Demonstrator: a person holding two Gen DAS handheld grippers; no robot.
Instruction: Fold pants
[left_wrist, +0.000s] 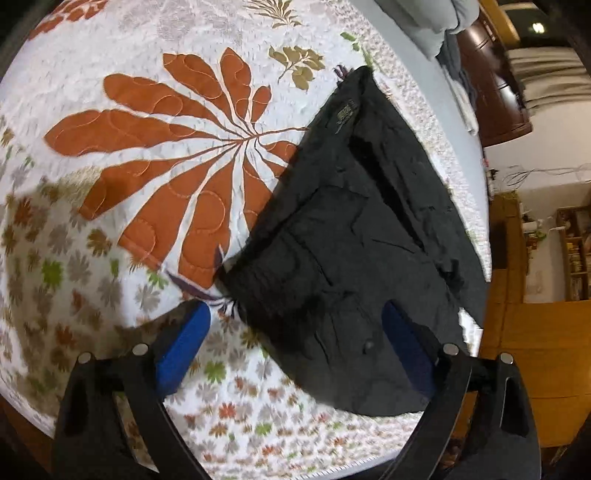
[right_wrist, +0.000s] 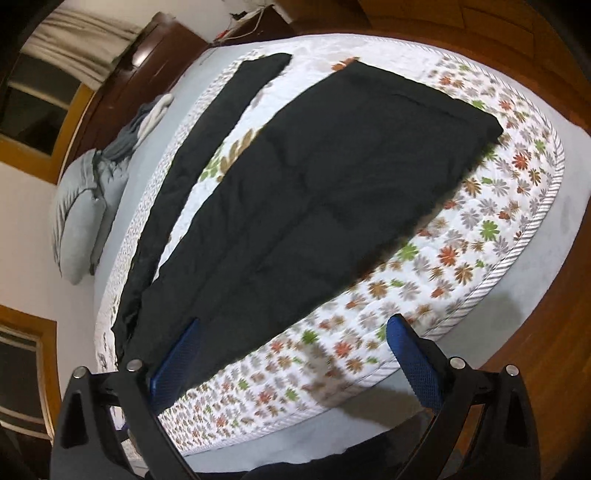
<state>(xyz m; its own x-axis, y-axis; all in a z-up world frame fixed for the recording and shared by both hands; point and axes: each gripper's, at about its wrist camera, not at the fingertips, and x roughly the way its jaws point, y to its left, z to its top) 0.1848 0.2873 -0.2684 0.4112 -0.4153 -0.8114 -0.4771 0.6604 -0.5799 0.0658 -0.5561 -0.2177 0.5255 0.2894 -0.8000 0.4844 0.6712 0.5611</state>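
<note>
Bed with floral quilt (right_wrist: 461, 236) over grey sheet (right_wrist: 576, 229). Grey pillow (right_wrist: 79, 218) at the far left. Wooden floor (left_wrist: 532, 354) on the right. White wall (left_wrist: 554, 147); dark wooden cabinet (left_wrist: 491, 92); ceiling light (left_wrist: 538, 26) lit.

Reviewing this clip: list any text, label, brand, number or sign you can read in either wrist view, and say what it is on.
No text is readable in either view.
Black pants: a small gold-coloured label near the far edge in the left wrist view carries marks, too blurred to read.
Floral quilt: patterns only, no lettering.
Shelf items at the right edge of the left wrist view: too small to read.
</note>
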